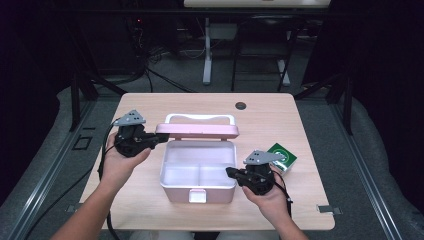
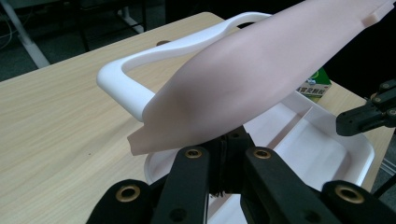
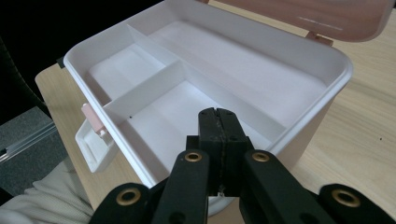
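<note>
Left gripper [image 1: 159, 138], jaws pinched on the pink lid [image 1: 197, 131] at frame centre, tips it up off the divided storage box [image 1: 198, 171]; right gripper [image 1: 231, 172], jaws closed and empty, steadies the box's right rim. Next, likely swing the lid fully back. Hinge hidden; green packet [image 1: 283, 155] text unreadable

Bright, evenly lit table, dark surroundings, soft focus.

Light wooden table [image 1: 150, 107], green packet [image 1: 283, 154] near its right edge, grey floor [image 1: 370, 150] around
</note>
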A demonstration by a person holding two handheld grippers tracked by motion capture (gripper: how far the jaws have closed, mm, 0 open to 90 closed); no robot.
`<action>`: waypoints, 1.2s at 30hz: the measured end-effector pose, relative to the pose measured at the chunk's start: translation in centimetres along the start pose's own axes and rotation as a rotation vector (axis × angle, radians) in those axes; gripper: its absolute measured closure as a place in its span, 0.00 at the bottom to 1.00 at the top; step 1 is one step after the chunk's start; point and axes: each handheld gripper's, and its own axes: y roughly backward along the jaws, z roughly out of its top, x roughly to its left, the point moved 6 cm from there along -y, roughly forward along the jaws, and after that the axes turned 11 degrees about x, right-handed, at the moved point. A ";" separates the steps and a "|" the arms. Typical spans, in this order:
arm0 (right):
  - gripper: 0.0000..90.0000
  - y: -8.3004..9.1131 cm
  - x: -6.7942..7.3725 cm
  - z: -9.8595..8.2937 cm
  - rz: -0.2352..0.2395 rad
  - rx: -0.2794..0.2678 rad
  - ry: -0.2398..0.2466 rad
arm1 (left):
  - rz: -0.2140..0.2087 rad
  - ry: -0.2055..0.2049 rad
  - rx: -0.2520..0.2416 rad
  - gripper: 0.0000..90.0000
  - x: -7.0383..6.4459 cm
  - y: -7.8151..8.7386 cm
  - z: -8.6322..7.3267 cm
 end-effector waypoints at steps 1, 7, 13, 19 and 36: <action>1.00 0.0 0.0 0.0 0.000 0.000 0.000 | 0.000 0.000 0.000 1.00 0.0 0.0 0.0; 1.00 -0.8 0.2 -0.3 0.003 0.026 0.005 | 0.007 0.008 0.004 1.00 0.4 -0.2 0.4; 1.00 -1.1 0.2 -0.4 0.004 0.037 0.008 | 0.010 0.019 0.011 1.00 0.9 -0.4 0.6; 1.00 -1.6 0.4 -0.6 0.017 0.056 0.014 | 0.010 0.035 0.011 1.00 1.4 -0.5 1.0; 1.00 -1.9 0.8 -1.0 0.016 0.074 0.031 | 0.034 0.043 0.022 1.00 2.1 -1.0 2.0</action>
